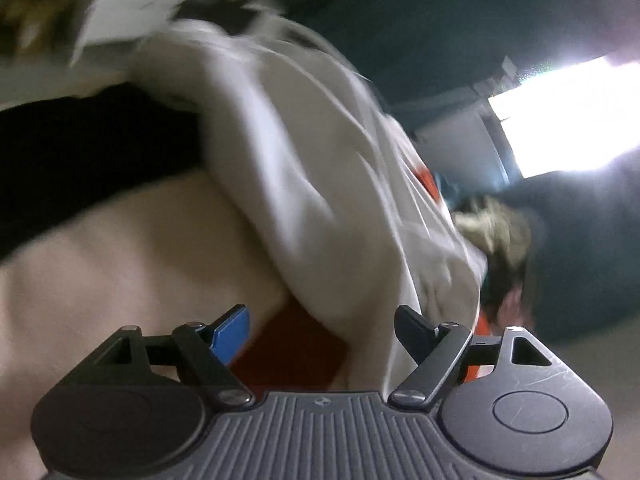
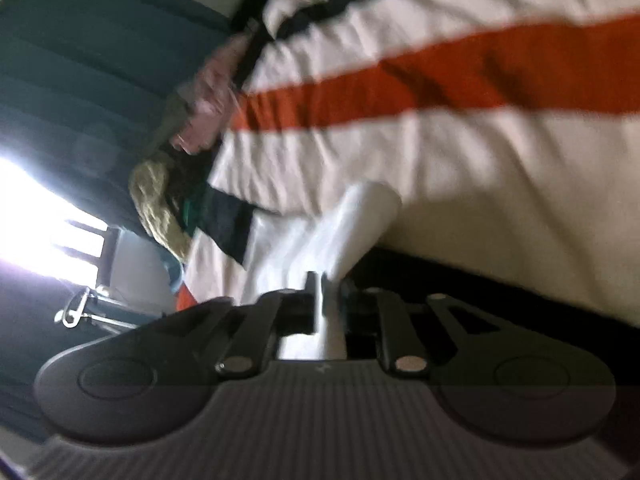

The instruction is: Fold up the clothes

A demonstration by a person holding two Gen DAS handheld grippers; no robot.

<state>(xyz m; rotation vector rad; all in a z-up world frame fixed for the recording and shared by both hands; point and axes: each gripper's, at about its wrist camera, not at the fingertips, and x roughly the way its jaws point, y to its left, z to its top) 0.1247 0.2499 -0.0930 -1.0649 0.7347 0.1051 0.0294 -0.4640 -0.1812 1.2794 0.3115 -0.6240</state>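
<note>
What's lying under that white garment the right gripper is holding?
Under the white garment pinched by the right gripper lies a cream spread with an orange stripe and a black band. Whatever the garment covers is hidden.

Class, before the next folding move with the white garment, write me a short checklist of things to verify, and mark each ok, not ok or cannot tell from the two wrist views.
1. Right gripper pinches the white garment: ok.
2. Left gripper holds cloth: not ok, jaws apart, the garment only drapes between them.
3. Garment spread flat: not ok, bunched.
4. Striped blanket free for laying down: cannot tell, blurred.
5. Heap of other clothes apart from garment: ok.
</note>
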